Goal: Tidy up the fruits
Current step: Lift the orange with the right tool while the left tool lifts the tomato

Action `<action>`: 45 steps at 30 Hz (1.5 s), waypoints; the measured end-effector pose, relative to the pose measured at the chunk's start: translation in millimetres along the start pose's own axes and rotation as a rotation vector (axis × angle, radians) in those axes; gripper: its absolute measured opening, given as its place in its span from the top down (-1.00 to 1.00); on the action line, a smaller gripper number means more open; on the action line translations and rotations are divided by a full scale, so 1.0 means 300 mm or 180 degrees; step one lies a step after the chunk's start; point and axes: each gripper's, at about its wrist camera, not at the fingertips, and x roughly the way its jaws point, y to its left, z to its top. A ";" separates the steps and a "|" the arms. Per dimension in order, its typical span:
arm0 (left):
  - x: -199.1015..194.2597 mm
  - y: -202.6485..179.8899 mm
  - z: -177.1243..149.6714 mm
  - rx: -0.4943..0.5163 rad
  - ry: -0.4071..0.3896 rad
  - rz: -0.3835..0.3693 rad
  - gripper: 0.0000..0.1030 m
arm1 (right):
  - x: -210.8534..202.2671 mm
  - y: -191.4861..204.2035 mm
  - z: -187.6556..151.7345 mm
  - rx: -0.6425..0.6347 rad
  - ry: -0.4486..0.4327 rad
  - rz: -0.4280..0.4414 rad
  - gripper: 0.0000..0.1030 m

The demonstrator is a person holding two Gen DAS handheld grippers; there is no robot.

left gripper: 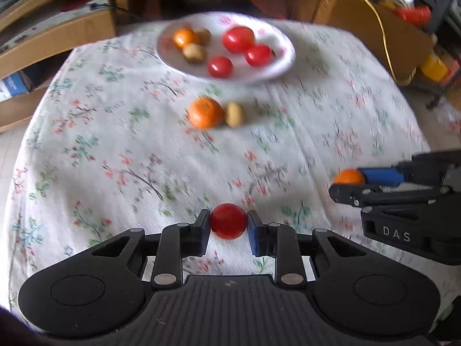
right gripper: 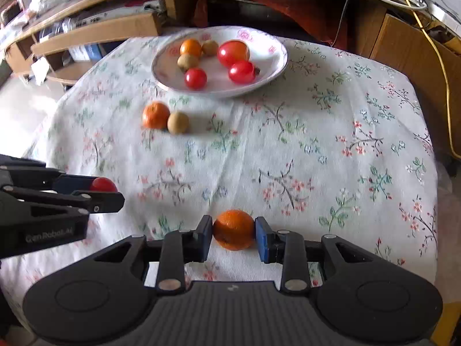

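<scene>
Left gripper (left gripper: pixel 228 221): my pads are pinched on a red tomato (left gripper: pixel 228 221), one pad on each side, above the cloth (left gripper: pixel 121 150). From the right wrist view this gripper (right gripper: pixel 108 193) comes in at the left edge with the tomato (right gripper: pixel 103 184) peeking out between its fingers.

Right gripper (right gripper: pixel 234 230): my pads are pinched on an orange (right gripper: pixel 234 230), squeezed from both sides, above the cloth (right gripper: pixel 317 144). From the left wrist view it (left gripper: pixel 345 183) reaches in from the right edge, the orange (left gripper: pixel 348 176) at its tip.

Plate (right gripper: pixel 276 57): white with pink flowers, at the far side of the cloth, well apart from both of my grippers; in the left wrist view the plate (left gripper: pixel 283 57) is blurred.

On the plate: three red tomatoes, the biggest (right gripper: pixel 233 52) at the back, a second (right gripper: pixel 242 72) just in front of it, a smaller one (right gripper: pixel 195 78) near the front rim. To their left sit one small orange (right gripper: pixel 190 48) and two brown fruits (right gripper: pixel 188 62), bunched close together.

Loose on the cloth: another orange (right gripper: pixel 156 115) and a brown fruit (right gripper: pixel 178 122), touching or nearly so, just in front of the plate.

Surroundings: wooden shelving (right gripper: pixel 95 33) and a yellow cable (right gripper: pixel 443 80) behind the table.
</scene>
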 end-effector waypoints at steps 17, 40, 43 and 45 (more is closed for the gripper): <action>0.026 0.008 0.041 -0.0068 0.0052 -0.0182 -0.13 | 0.032 -0.028 0.015 0.0122 0.0056 0.0134 0.43; -0.055 -0.032 0.121 0.0106 -0.0110 -0.0084 0.39 | -0.111 -0.018 0.096 0.0027 -0.0221 -0.0004 0.56; -0.030 -0.022 0.112 0.0034 0.0000 -0.0182 0.33 | -0.097 -0.030 0.122 0.0105 -0.0218 0.0013 0.56; -0.008 -0.034 0.102 0.0042 0.0089 -0.0258 0.29 | -0.106 -0.035 0.132 0.0158 -0.0265 0.0066 0.56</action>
